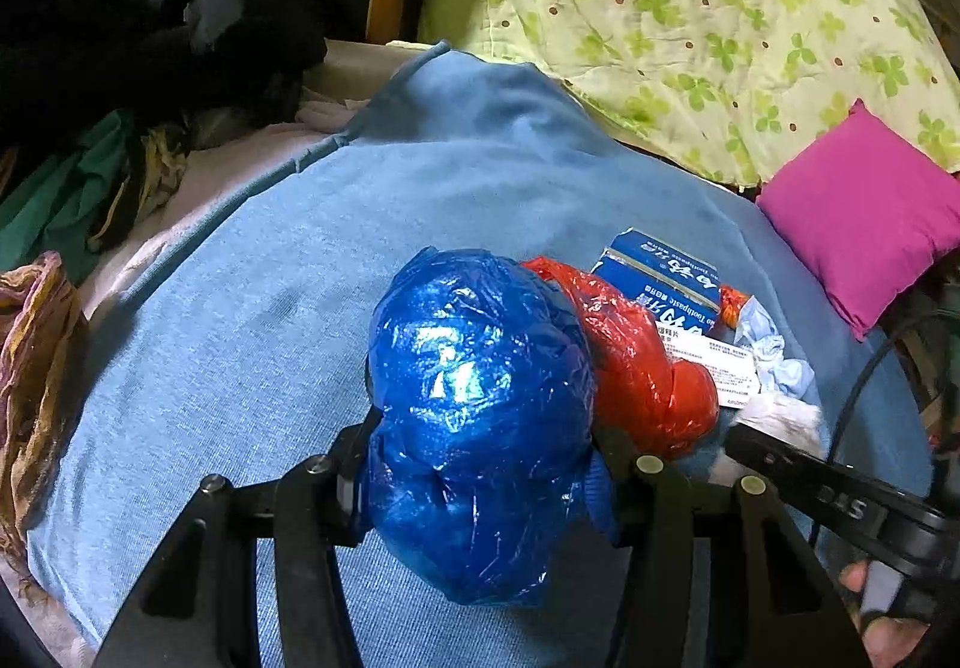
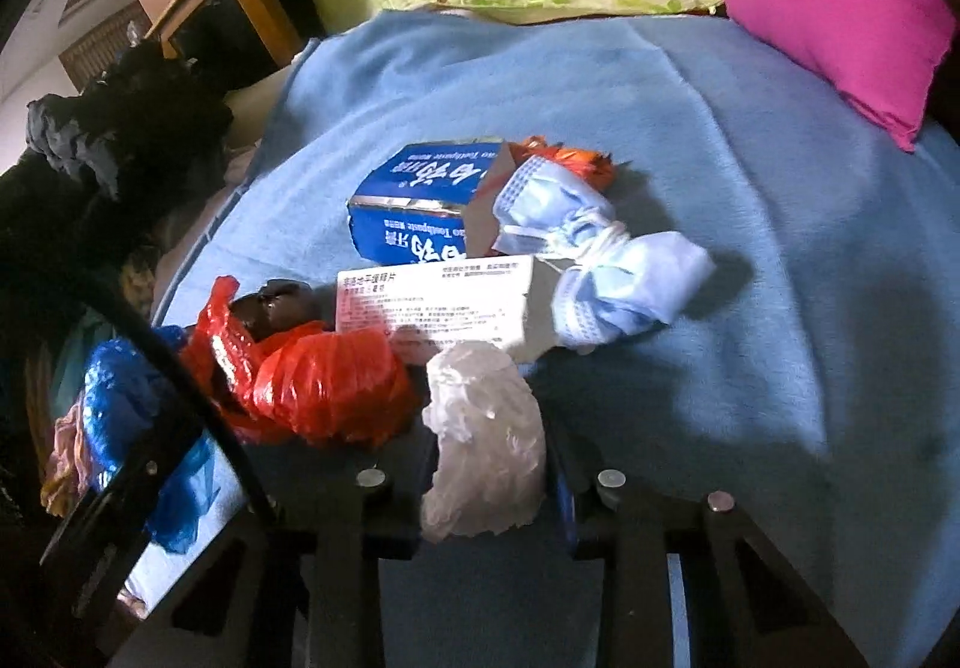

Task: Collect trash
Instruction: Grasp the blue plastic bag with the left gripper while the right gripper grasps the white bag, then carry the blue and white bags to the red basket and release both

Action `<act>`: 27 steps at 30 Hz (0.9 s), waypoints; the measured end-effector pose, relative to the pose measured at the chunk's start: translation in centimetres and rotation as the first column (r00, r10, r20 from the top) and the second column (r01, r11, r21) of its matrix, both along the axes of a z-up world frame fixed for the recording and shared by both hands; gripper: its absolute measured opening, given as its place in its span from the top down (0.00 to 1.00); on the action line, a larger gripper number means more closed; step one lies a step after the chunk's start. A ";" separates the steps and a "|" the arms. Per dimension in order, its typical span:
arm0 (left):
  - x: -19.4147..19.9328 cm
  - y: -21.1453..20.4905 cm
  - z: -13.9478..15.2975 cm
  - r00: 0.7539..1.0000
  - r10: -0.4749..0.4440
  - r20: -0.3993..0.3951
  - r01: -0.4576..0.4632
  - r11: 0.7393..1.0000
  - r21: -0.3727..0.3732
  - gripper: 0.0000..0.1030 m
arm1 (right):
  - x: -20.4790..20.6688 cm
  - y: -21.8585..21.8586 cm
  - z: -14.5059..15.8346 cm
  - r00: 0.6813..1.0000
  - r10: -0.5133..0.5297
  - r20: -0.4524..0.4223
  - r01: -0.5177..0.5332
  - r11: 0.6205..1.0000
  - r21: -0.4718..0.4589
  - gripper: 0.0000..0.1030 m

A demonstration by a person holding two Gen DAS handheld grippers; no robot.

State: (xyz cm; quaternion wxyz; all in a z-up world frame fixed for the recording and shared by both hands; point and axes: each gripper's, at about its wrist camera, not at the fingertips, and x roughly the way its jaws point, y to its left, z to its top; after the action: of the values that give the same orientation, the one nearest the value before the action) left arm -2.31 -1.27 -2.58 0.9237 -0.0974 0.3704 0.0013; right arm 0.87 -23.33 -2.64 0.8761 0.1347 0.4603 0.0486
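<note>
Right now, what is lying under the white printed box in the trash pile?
The white printed box leans over the red plastic bag, and its far edge meets the blue toothpaste box. The blue blanket lies below. Anything directly beneath the box is covered.

Trash pile [image 2: 432, 260] blocks centre; blue blanket [image 2: 750, 224] bare rightward

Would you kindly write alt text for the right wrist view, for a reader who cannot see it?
The right gripper is closed on a crumpled clear plastic bag above a blue blanket. Just beyond lie a red plastic bag, a white box, a blue toothpaste box and a wadded face mask; a pink pillow sits at the far right.
</note>
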 end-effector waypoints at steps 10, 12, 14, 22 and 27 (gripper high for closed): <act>-1.8 -1.8 0.1 0.999 -0.043 0.023 0.041 0.995 0.086 0.46 | -6.3 -3.6 2.7 0.997 -0.067 0.034 0.068 0.997 -0.022 0.68; -2.5 -2.1 0.1 0.998 -0.053 0.018 0.052 0.994 0.093 0.46 | -7.8 -4.6 3.2 0.995 -0.086 0.046 0.087 0.996 -0.019 0.68; -3.4 -2.4 0.0 0.998 -0.068 0.009 0.067 0.994 0.091 0.46 | -8.9 -5.6 3.5 0.993 -0.107 0.055 0.107 0.994 -0.008 0.68; -6.5 -3.5 0.5 0.993 -0.120 -0.011 0.120 0.988 0.101 0.46 | -13.9 -10.0 4.1 0.975 -0.206 0.080 0.201 0.978 0.058 0.68; -8.1 -4.8 1.1 0.987 -0.161 -0.022 0.162 0.980 0.114 0.46 | -16.4 -12.5 4.1 0.962 -0.260 0.086 0.253 0.964 0.087 0.68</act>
State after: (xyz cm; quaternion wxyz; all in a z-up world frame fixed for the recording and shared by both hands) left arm -10.38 -6.08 -1.51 0.9226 -0.0134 0.3820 -0.0517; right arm -15.53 -35.80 1.46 0.8905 0.2236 0.3941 -0.0416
